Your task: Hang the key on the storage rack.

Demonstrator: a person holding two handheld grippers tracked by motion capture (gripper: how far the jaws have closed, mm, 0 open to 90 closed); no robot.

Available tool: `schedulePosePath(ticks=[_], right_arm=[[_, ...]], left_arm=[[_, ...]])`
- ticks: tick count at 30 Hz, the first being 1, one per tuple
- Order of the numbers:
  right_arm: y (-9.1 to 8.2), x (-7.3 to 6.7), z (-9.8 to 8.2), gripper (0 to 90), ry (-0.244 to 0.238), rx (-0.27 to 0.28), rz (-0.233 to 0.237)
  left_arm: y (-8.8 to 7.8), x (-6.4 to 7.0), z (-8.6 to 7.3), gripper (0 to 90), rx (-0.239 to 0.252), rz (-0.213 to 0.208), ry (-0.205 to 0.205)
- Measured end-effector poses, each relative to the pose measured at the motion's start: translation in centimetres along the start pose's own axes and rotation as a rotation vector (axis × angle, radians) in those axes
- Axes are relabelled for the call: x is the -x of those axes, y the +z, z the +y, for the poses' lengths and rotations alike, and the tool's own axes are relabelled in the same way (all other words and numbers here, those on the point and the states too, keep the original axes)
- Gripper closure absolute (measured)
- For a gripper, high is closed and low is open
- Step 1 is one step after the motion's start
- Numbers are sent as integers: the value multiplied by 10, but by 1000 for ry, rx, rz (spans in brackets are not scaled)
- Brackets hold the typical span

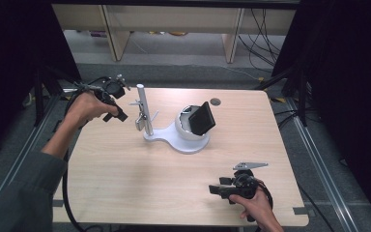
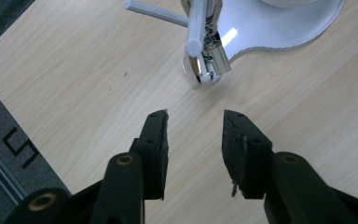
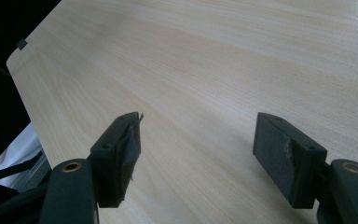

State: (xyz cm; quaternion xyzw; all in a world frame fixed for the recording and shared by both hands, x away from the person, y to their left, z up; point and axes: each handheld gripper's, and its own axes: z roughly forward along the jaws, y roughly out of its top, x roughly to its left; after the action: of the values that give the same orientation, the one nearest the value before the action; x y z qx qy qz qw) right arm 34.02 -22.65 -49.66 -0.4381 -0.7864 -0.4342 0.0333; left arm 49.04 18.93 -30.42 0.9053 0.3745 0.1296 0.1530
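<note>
High view: the left gripper [image 1: 121,115] hangs at upper left beside a white stand [image 1: 174,135] mid-tabletop [image 1: 125,179]; the right gripper [image 1: 217,189] waits at lower right. Left gripper view: jaws part-open and empty, the stand's clip [image 2: 205,60] untouched at top centre. Right gripper view: jaws wide over bare wood, so nothing looks begun

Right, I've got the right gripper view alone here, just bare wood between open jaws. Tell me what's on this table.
Observer: A white stand sits mid-table, with an upright post and a dark screen in its round cup.
Operator: Give me the left gripper's position.
Observer: The left gripper hovers beside the post, jaws open.
Operator: Say what it's aimed at.
Observer: A shiny metal clip on the post, just beyond its open jaws.
</note>
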Motion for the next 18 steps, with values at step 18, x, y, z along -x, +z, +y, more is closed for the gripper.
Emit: schedulePosePath(ticks=[18], right_arm=[[0, 0, 0, 332, -2, 1, -9]], left_arm=[[12, 14, -31, 479, 31, -54, 37]])
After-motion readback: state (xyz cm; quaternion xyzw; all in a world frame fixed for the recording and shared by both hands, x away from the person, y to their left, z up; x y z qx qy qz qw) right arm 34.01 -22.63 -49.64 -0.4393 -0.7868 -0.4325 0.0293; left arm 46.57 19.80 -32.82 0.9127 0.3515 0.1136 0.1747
